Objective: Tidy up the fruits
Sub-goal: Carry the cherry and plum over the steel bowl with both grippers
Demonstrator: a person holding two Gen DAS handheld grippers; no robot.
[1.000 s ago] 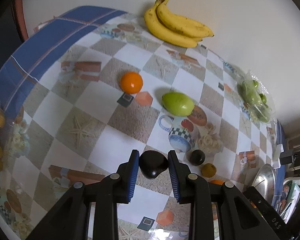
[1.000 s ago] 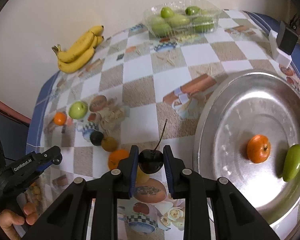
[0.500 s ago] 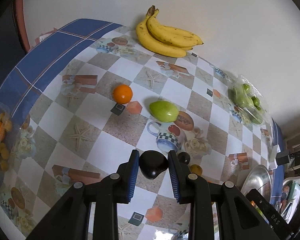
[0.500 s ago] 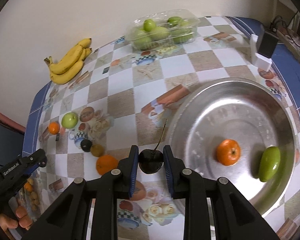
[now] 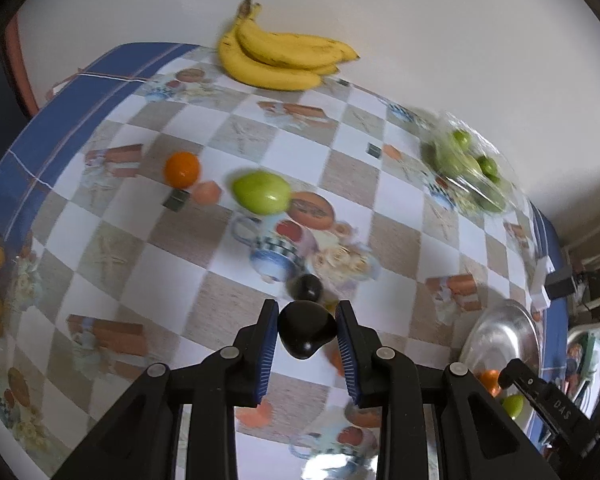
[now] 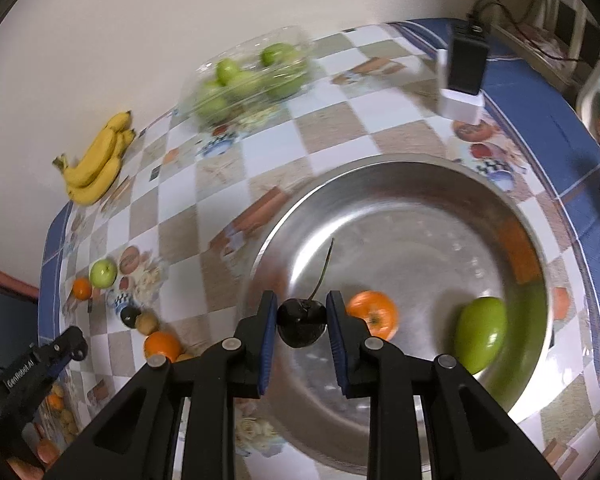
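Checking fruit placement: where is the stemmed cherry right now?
In the right wrist view the cherry is clamped in the right gripper, held over the metal bowl's near-left part, just left of the orange lying inside.

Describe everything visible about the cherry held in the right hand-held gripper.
The cherry is dark, nearly black, glossy and round, with a thin stem rising up and slightly right from a dimple on top. The right hand-held gripper clamps it between blue ribbed pads, one on each side. It hangs over the silver tray, beside an orange.
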